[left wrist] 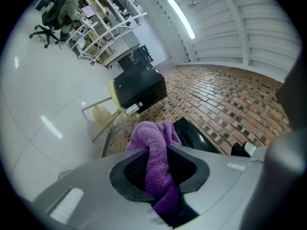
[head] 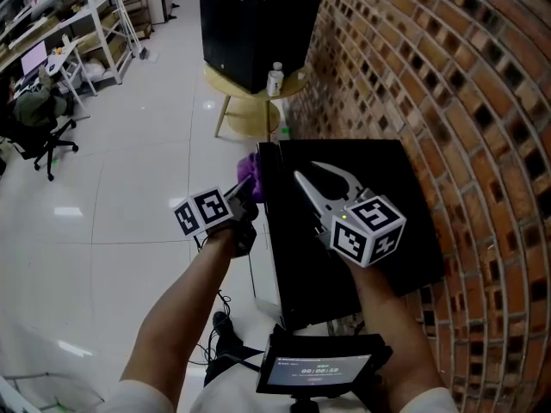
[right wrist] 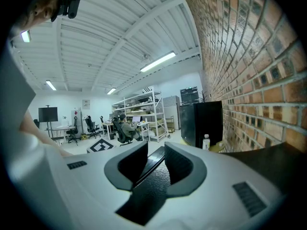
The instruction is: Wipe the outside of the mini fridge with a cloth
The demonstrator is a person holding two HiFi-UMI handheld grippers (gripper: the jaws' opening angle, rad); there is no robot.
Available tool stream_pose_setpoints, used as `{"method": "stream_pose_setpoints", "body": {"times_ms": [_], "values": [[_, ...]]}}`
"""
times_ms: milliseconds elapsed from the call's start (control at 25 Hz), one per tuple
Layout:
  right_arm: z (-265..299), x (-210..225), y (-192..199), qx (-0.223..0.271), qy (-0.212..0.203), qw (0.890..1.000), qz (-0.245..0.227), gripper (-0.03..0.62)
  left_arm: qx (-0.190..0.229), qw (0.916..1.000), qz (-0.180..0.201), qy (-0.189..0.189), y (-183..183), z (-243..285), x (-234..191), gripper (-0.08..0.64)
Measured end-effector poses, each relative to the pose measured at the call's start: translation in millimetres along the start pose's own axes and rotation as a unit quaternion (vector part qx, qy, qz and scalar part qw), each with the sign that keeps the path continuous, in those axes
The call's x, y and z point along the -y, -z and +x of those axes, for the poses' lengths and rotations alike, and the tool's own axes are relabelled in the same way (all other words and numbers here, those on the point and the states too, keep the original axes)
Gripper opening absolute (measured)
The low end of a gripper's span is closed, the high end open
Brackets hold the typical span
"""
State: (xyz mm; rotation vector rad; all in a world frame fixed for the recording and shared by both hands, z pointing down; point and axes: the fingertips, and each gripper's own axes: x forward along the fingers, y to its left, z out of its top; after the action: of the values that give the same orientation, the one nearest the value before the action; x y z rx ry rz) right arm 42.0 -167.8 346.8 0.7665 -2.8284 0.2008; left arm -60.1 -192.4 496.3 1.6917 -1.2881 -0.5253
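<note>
I am looking along the right gripper [right wrist: 155,153], whose jaws are standing apart with nothing gripped between them. The black top of the mini fridge [right wrist: 148,195] is showing through the gap and running ahead to its far edge. A brick wall [right wrist: 249,71] is curving up the right side. Beside it I am seeing a black cabinet [right wrist: 204,121] with a small bottle [right wrist: 206,142] in front. Farther back, a person [right wrist: 125,128] is sitting by white shelving [right wrist: 146,110] under strip lights [right wrist: 158,61]
</note>
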Motion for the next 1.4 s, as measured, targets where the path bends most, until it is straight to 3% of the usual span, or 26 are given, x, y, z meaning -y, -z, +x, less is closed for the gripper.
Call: {"method": "stream_pose_setpoints", "body": {"times_ms": [280, 480, 960, 1400], "values": [[-0.1, -0.5, 0.5, 0.000, 0.000, 1.000, 0.000, 0.100, -0.007, 0.9998, -0.017, -0.010, 16.5, 2.1, -24.4, 0.084], [-0.2, -0.8, 0.0, 0.000, 0.000, 1.000, 0.001, 0.100, -0.019, 0.9996, -0.006, -0.020, 27.3, 3.7, -39.6, 0.084], [-0.2, -1.7, 0.3, -0.001, 0.000, 1.000, 0.001, 0.100, -0.056, 0.9958, 0.004, -0.072, 59.4, 8.4, -88.2, 0.084], [0.5, -2.5, -0.2, -0.001, 0.000, 1.000, 0.000, 0.100, -0.097, 0.9857, 0.029, -0.135, 82.2, 14.3, -130.0, 0.086]]}}
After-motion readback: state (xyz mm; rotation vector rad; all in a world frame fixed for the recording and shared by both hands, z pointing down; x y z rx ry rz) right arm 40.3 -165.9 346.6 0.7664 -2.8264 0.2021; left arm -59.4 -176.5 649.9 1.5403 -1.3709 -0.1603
